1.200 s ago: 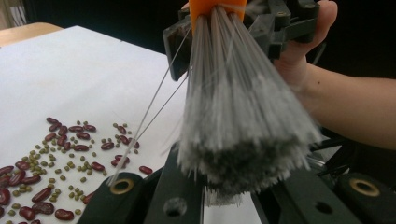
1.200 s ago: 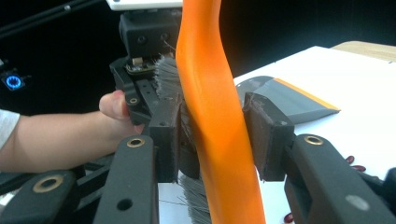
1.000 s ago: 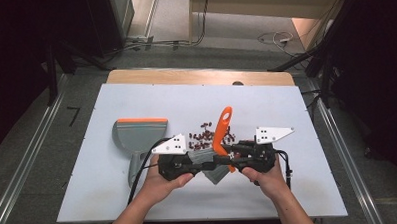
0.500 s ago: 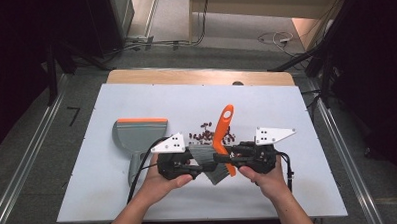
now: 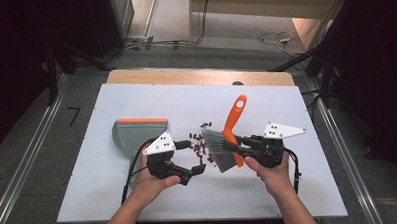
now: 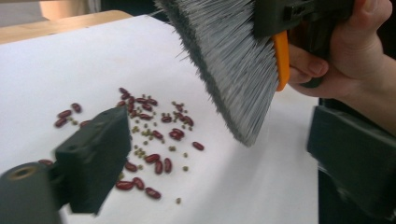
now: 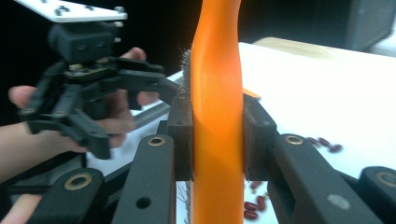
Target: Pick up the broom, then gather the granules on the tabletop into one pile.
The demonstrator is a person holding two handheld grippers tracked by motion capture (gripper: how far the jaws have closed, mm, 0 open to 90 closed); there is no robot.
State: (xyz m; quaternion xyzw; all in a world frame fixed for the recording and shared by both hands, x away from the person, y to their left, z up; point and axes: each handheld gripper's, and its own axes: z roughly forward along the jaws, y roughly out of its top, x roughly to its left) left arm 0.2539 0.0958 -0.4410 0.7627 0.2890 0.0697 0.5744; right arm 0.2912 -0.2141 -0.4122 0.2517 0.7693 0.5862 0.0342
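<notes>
A hand brush with an orange handle (image 5: 236, 114) and grey bristles (image 5: 220, 150) is tilted over the white table. My right gripper (image 5: 236, 144) is shut on the handle (image 7: 217, 116) just above the brush head. The bristles (image 6: 229, 60) hang above and to the right of a scatter of red beans and small green ones (image 6: 149, 130), which lie mid-table (image 5: 200, 148). My left gripper (image 5: 192, 156) is open beside the beans, left of the bristles, with nothing between its fingers (image 6: 93, 158). A grey dustpan with an orange rim (image 5: 137, 134) lies flat to the left.
The white table top (image 5: 289, 189) has a wooden strip (image 5: 195, 76) along its far edge. Metal rails (image 5: 23, 173) run along the floor on both sides. Cables trail from both grippers toward the near edge.
The two grippers were close together at the brush head. They have drawn apart: the left one now stands open and free of the bristles, and the brush has shifted slightly right in the right gripper.
</notes>
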